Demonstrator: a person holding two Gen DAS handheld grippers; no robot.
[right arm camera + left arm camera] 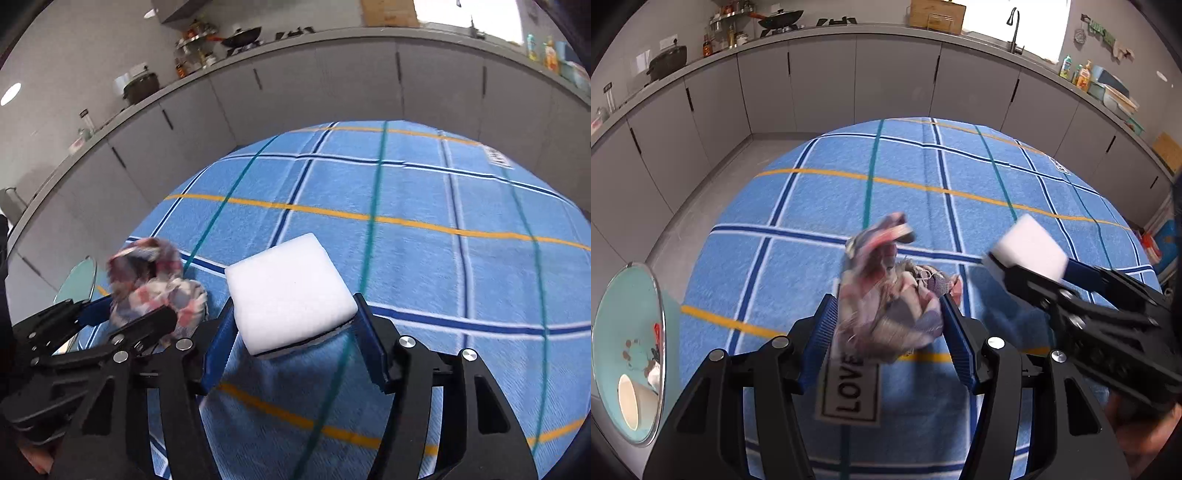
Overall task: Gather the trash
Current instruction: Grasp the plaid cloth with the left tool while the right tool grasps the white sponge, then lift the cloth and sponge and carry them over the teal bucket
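trash bin (613,317) holds a cup (629,402); left hand-held gripper (890,332) brackets cloth (886,295), right hand-held gripper (293,325) grips sponge (288,284).

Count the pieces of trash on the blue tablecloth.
2. The plaid cloth scrap sits between the left gripper fingers; the white sponge block sits between the right gripper fingers. More may be out of view.

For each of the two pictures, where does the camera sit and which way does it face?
Left wrist: on the left gripper, facing down over its fingers at a crumpled plaid cloth between them; the right gripper shows at right.
Right wrist: on the right gripper, facing down at a white sponge block; the left gripper shows at left.
Shared: blue checked tablecloth, grey cabinets, cloth, sponge.
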